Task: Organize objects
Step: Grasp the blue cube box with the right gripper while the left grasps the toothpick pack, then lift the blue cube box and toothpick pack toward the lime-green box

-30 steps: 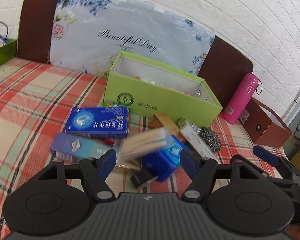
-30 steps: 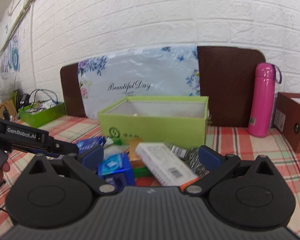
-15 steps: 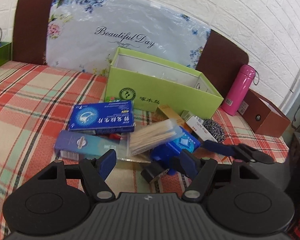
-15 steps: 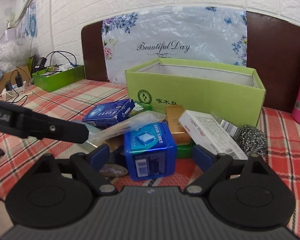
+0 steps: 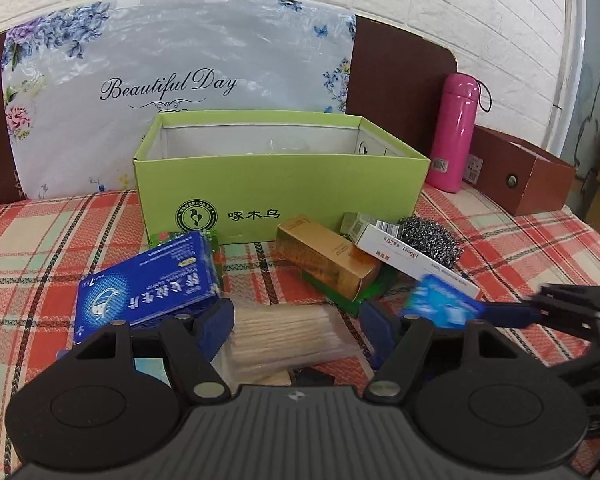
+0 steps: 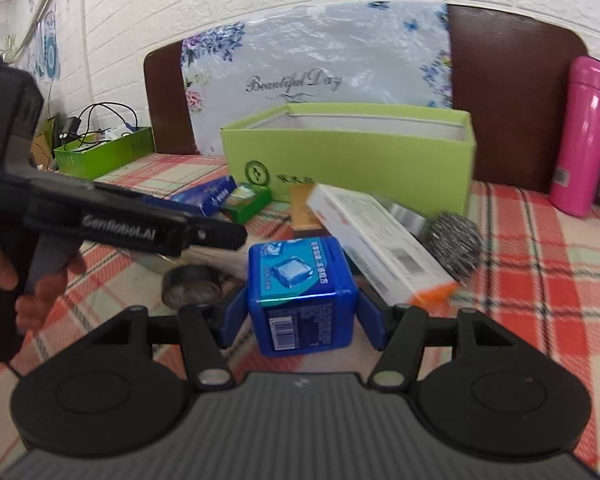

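A green open box (image 5: 280,184) stands at the back, also in the right wrist view (image 6: 352,160). My left gripper (image 5: 296,326) is open around a clear bag of wooden sticks (image 5: 284,336). My right gripper (image 6: 302,320) has closed in on a small blue box (image 6: 300,292) and grips it; that box shows blurred in the left wrist view (image 5: 440,306). A flat blue box (image 5: 152,288), a gold box (image 5: 326,256), a white box (image 6: 380,240) and a steel scourer (image 6: 454,246) lie in front of the green box.
A pink flask (image 5: 454,132) and a brown box (image 5: 524,172) stand at the right. A green tray with cables (image 6: 104,152) is at the far left. A black tape roll (image 6: 192,284) lies on the plaid cloth (image 5: 40,240). A flowered board (image 5: 172,80) leans behind.
My right gripper has closed on the small blue box and lifted it to the right. My left gripper has moved forward around the bag of sticks.
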A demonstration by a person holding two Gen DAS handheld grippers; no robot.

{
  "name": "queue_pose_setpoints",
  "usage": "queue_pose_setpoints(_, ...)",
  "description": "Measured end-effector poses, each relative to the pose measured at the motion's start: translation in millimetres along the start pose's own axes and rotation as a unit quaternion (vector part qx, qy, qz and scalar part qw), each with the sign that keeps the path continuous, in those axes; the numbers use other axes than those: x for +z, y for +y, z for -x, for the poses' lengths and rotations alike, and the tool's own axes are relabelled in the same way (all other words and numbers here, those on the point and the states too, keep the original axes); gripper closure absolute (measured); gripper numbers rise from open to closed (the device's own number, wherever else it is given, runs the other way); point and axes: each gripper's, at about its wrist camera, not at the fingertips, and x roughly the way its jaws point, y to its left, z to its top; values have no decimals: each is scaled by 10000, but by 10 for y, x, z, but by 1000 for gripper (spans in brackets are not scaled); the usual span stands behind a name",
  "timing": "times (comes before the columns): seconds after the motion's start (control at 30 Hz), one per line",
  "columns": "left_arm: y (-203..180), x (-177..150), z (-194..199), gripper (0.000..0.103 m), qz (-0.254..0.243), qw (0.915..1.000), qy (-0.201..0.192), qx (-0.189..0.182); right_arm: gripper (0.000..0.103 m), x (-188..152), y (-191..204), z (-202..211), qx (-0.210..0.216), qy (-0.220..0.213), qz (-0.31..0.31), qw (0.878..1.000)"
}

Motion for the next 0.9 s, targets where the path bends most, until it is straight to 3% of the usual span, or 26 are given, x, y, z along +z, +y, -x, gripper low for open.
queue_pose_setpoints(0.27, -126, 19, -255, 30, -578, 9971, 275, 419, 44, -236, -259, 527, -379, -26, -471, 9982)
queue_pose_setpoints(0.37, -179, 56, -368, 17, -748, 9953, 497, 351, 44, -268, -278, 585, -415, -32, -565, 9975)
queue_pose_setpoints(0.4, -228, 53, -400, 12, -958, 9931, 593, 336, 44, -270, -279, 581, -417, -30, -584, 9974)
queue_pose_setpoints(0.47, -366, 30, -441, 12, -1444, 9849, 823, 484, 44, -275, -272, 584, -433, -39, -615, 9972)
queue_pose_setpoints(0.5, -428, 15, -432, 18, -1594, 9818, 919, 463, 44, -276, -274, 584, -426, -47, -627, 9971)
queue_pose_setpoints(0.53, -437, 14, -411, 39, -1446, 9836, 1055, 204, 44, -281, -275, 588, -418, -54, -644, 9970)
queue_pose_setpoints(0.57, -416, 25, -377, 42, -1086, 9873, 1151, -127, 44, -288, -278, 595, -413, -61, -673, 9969)
queue_pose_setpoints(0.63, -427, 15, -313, 41, -552, 9884, 1298, -571, 44, -293, -294, 598, -396, -61, -732, 9965)
queue_pose_setpoints(0.73, -541, -49, -190, 41, -404, 9844, 1328, -1077, 44, -294, -302, 616, -401, -58, -738, 9965)
queue_pose_setpoints(0.9, -697, -149, -123, 30, -813, 9844, 1254, -929, 44, -305, -336, 668, -462, -67, -726, 9963)
